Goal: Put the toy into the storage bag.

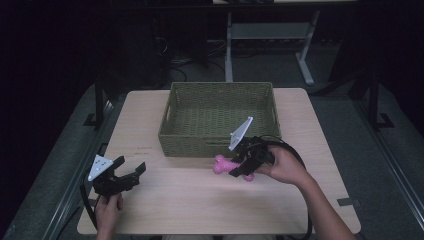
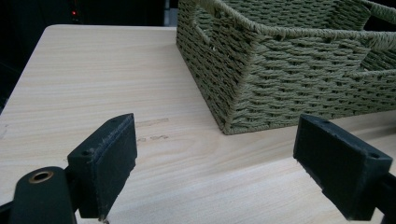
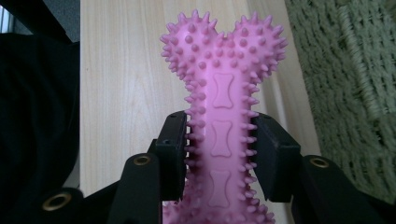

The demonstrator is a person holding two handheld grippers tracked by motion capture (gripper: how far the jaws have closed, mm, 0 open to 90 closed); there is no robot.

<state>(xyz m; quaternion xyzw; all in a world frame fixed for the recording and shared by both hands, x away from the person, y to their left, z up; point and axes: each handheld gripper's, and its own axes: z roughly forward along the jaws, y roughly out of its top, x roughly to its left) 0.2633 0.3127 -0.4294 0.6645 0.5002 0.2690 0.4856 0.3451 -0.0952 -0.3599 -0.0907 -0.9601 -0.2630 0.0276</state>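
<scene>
A pink spiky bone-shaped toy [image 1: 223, 165] [image 3: 223, 93] is clamped by its shaft in my right gripper [image 1: 240, 170] [image 3: 219, 154], just in front of the basket's near wall and a little above the table. The two pads press on either side of the shaft, and the toy's knobbed end sticks out toward the left in the high view. A woven green basket [image 1: 172, 115] [image 2: 280, 88] stands at the table's far middle. My left gripper [image 1: 131, 173] [image 2: 215, 163] rests low at the near left, jaws wide apart with bare wood between them.
The light wooden table [image 1: 180, 200] has free room across its near half and left side. Its edges drop to a dark floor. Table legs and a grey frame [image 1: 305, 60] stand beyond the far edge. Inside the basket nothing is visible.
</scene>
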